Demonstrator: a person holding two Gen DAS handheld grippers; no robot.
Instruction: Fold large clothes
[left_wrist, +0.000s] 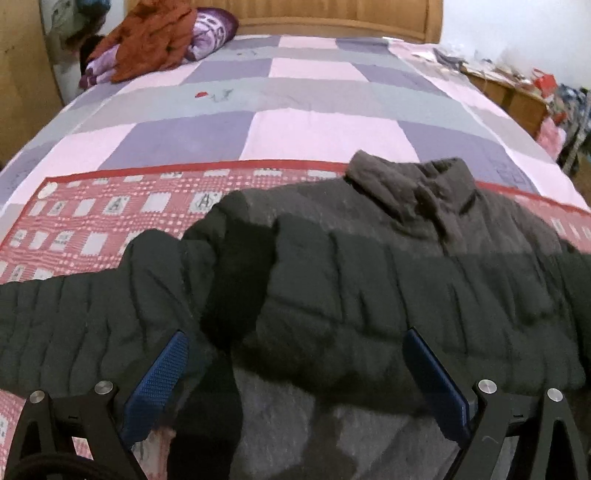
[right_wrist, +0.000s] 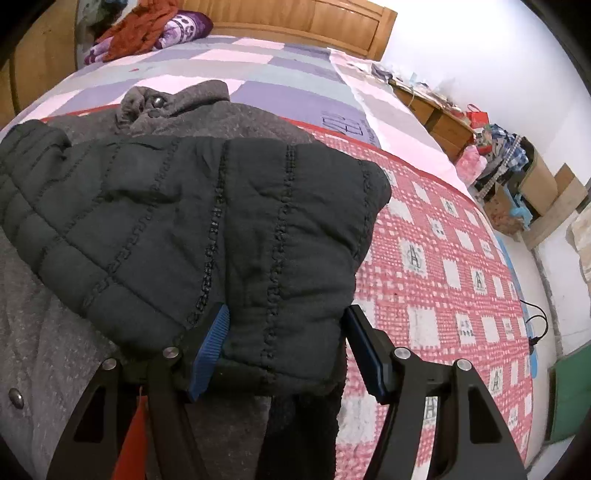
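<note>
A large dark quilted jacket (left_wrist: 369, 266) with a grey fleece lining and collar (left_wrist: 410, 188) lies on the bed. In the left wrist view one sleeve (left_wrist: 85, 314) stretches left and the grey lining shows near the camera. My left gripper (left_wrist: 295, 336) is open above the jacket, blue pads wide apart. In the right wrist view the jacket's quilted sleeve (right_wrist: 221, 229) is folded over the grey body (right_wrist: 48, 350). My right gripper (right_wrist: 288, 314) is open, its fingers on either side of the sleeve's near end, not clamped on it.
The bed has a red and white patterned cloth (right_wrist: 443, 266) under the jacket and a purple, pink and grey checked sheet (left_wrist: 295, 103) beyond. A pile of orange and purple clothes (left_wrist: 159, 37) lies by the wooden headboard (left_wrist: 332, 14). A cluttered wooden cabinet (right_wrist: 443, 118) stands right of the bed.
</note>
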